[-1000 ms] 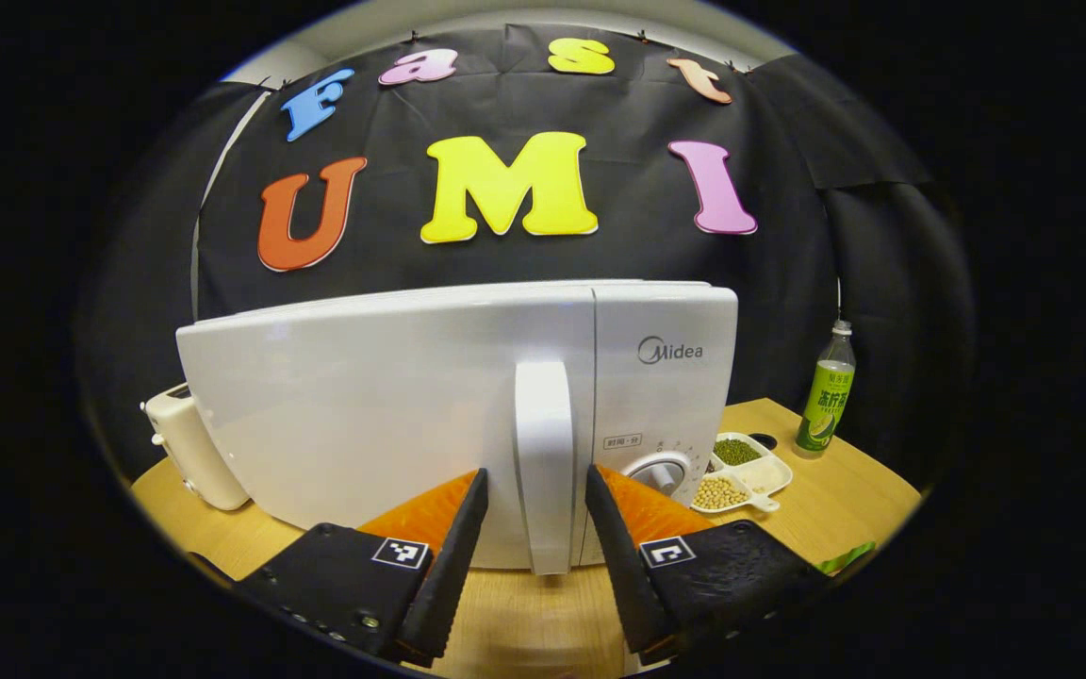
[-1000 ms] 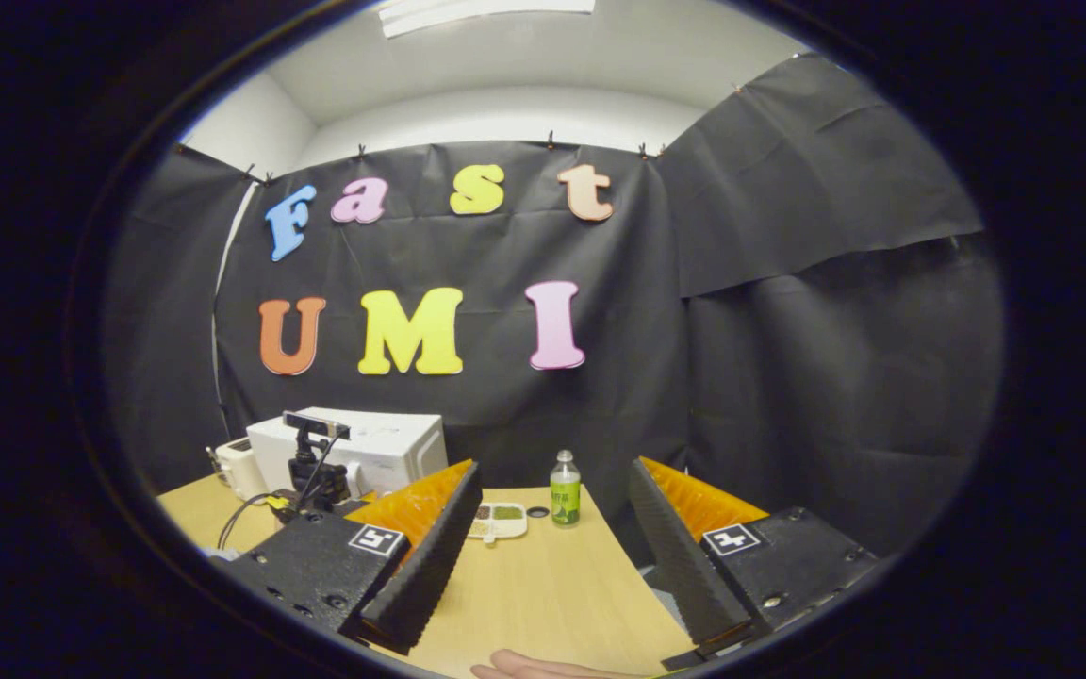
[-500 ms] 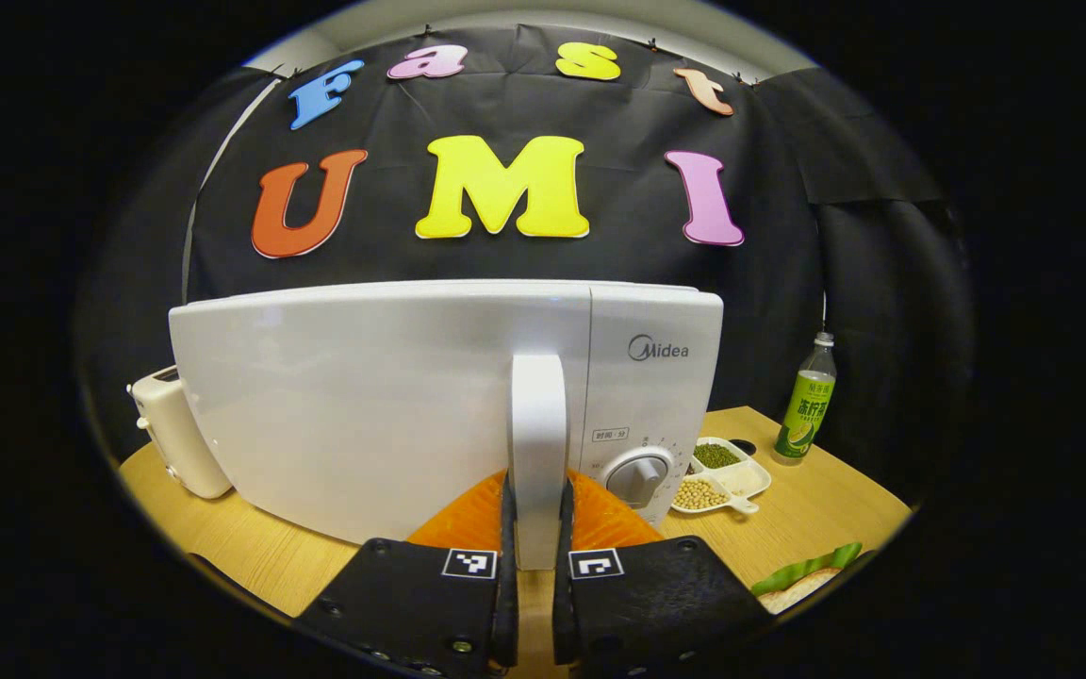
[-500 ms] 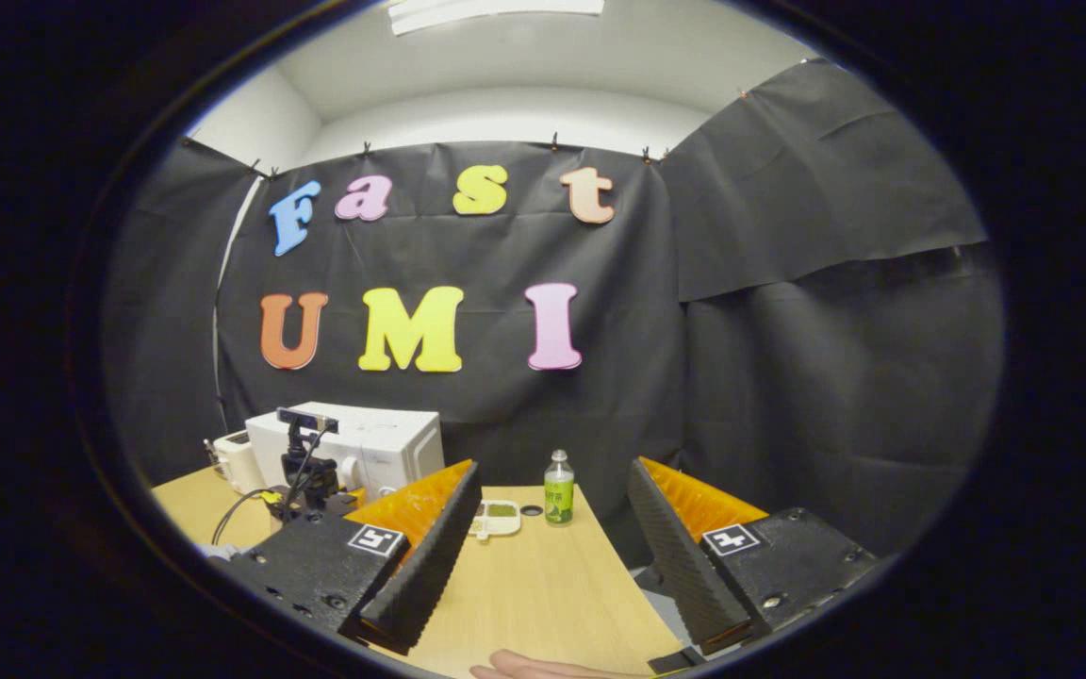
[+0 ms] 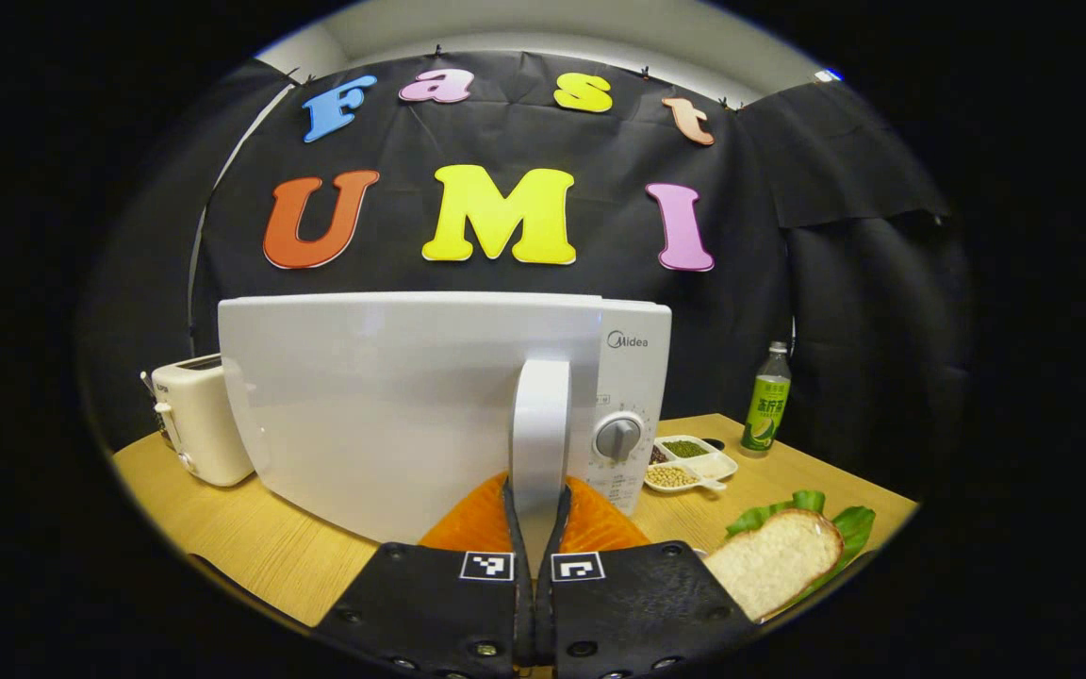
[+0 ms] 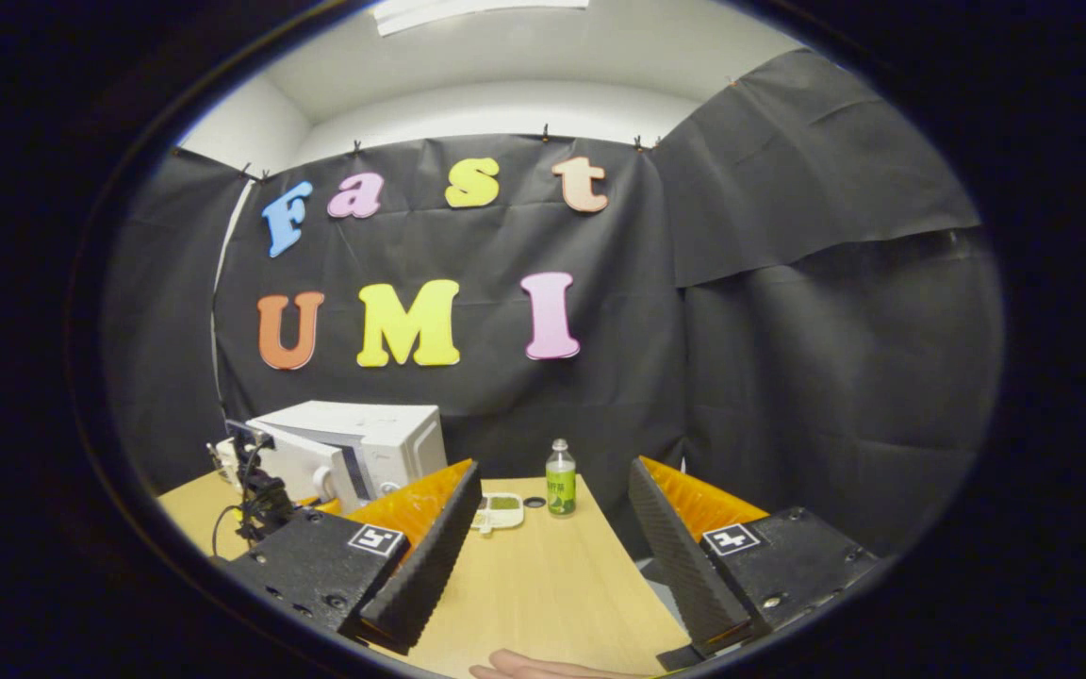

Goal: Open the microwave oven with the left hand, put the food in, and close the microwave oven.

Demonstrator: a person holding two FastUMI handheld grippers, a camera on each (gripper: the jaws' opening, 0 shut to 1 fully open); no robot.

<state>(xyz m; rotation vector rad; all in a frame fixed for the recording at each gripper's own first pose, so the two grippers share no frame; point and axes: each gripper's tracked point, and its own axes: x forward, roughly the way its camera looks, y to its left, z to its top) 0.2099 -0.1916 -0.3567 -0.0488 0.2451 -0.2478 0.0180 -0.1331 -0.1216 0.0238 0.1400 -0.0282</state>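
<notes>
at microwave front, left tool (image 5: 535, 514) clamps door handle (image 5: 539, 424); door (image 5: 383, 396) ajar.

The brand "Midea" stands at the top of the microwave oven's control panel (image 5: 633, 377), above its dial; the print on the green bottle (image 5: 765, 410) near the table's far edge is too small to tell

Left gripper (image 5: 535, 514): fingers closed together, clamped at 12 o'clock on the door handle (image 5: 539, 424). Right gripper (image 6: 551, 556): fingers spread wide, level, holding nothing. A hand (image 6: 543, 668) at 6 o'clock.
</notes>
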